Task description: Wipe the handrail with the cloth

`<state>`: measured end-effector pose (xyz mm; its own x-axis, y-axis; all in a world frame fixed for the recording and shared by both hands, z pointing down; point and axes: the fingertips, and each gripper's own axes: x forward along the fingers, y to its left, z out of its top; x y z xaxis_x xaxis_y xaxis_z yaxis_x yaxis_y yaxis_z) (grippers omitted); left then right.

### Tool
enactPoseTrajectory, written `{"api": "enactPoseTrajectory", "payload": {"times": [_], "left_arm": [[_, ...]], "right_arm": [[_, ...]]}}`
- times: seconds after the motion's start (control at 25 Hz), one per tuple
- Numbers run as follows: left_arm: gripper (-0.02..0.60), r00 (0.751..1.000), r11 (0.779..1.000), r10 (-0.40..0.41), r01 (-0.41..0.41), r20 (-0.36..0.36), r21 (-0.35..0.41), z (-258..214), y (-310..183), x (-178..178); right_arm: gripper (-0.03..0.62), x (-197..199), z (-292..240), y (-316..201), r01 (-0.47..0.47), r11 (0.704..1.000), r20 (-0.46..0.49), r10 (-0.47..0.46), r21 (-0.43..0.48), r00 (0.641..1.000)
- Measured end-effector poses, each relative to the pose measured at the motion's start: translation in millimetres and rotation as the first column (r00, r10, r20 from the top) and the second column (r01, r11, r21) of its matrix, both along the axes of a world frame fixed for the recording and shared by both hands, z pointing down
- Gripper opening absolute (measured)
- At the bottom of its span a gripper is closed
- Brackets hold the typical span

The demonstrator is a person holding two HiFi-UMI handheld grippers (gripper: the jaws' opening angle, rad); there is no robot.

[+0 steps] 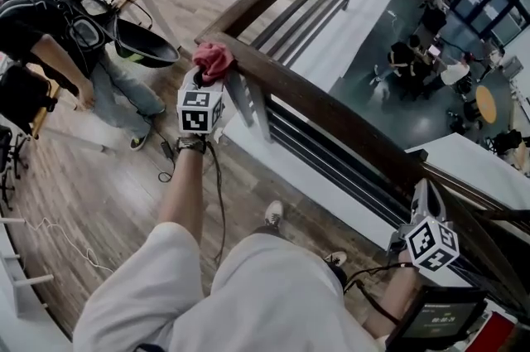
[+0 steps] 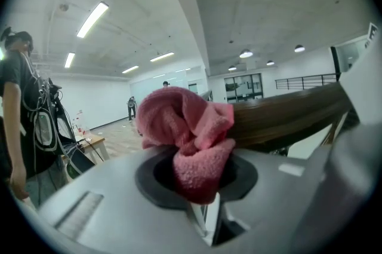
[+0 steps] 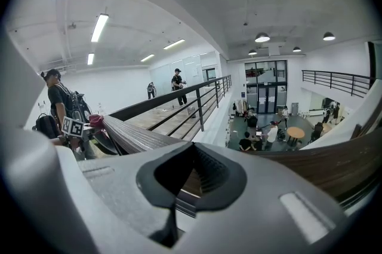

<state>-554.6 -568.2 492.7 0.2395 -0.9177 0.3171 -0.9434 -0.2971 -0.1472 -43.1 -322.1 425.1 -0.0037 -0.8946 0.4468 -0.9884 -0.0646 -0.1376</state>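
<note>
You hold a pink cloth [image 1: 214,60] [image 2: 191,139] to the wooden handrail [image 1: 331,106] [image 2: 286,118] [image 3: 137,136] at its corner bend.

From your head, the bunched cloth hides the tips of your left gripper [image 1: 204,83] [image 2: 200,187]. Its own view shows the jaws pinching the cloth, which touches the handrail's top. Your left arm reaches straight out to the handrail. Your right gripper [image 1: 422,197] [image 3: 191,178] sits against the handrail nearer your body, well along from the cloth, with its jaws pressed together and nothing between them. A dark screen [image 1: 439,317] partly covers that wrist.
</note>
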Motion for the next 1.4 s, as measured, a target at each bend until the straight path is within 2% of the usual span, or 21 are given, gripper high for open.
{"api": "enactPoseTrajectory", "payload": {"times": [0.56, 0.96, 1.4], "left_arm": [[0.089, 0.998, 0.999, 0.050, -0.050, -0.031, -0.021, 6.6, 28.7, 58.0], [0.089, 0.994, 0.993, 0.108, -0.109, -0.030, -0.047, 7.6, 55.0, 103.0], [0.089, 0.987, 0.987, 0.154, -0.157, -0.053, -0.042, 4.4, 84.4, 161.1]], "right_arm": [[0.002, 21.6, 3.6, 14.2, 0.000, 1.000, -0.004, 0.000, 0.021, 1.000], [0.002, 51.0, -0.3, 37.6, -0.030, 0.999, -0.004, 0.030, 0.036, 1.000], [0.002, 82.7, -4.5, 60.6, -0.035, 0.999, -0.003, 0.035, 0.039, 0.999]]}}
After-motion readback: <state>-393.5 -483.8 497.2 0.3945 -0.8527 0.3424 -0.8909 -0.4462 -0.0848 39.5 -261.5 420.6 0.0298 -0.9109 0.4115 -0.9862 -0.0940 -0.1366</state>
